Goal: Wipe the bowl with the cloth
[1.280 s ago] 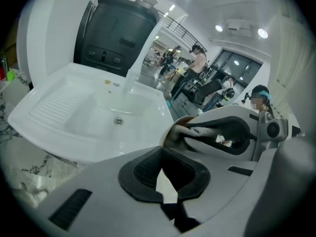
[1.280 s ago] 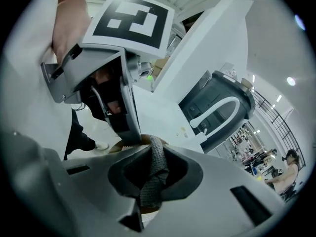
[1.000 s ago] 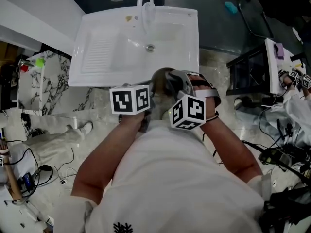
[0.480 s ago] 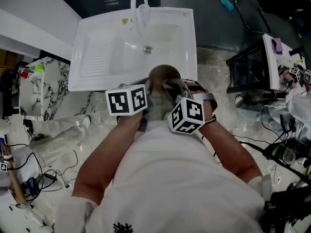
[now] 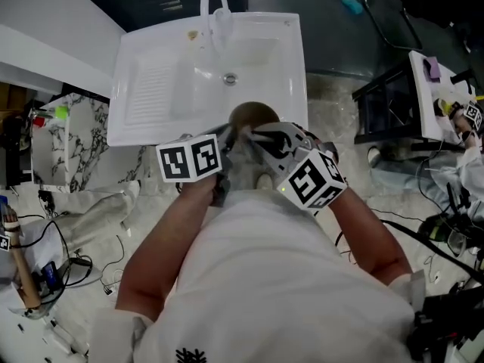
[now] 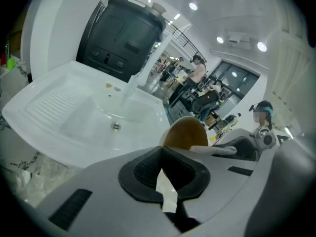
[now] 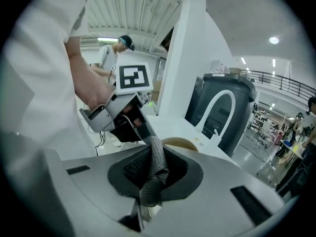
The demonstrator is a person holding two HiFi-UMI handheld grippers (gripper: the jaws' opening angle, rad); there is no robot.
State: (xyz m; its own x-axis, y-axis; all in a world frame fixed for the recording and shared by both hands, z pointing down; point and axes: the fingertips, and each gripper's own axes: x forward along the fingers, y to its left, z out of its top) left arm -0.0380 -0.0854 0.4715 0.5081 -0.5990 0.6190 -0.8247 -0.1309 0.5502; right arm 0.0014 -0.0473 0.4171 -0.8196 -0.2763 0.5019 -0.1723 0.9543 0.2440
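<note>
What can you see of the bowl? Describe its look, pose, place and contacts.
The bowl is round, brown inside and pale outside, like glazed ceramic. It is tipped, opening towards the person, in the air at the sink's front edge. The left gripper is shut on its pale rim; the grey cloth in the right gripper meets its rim.
</note>
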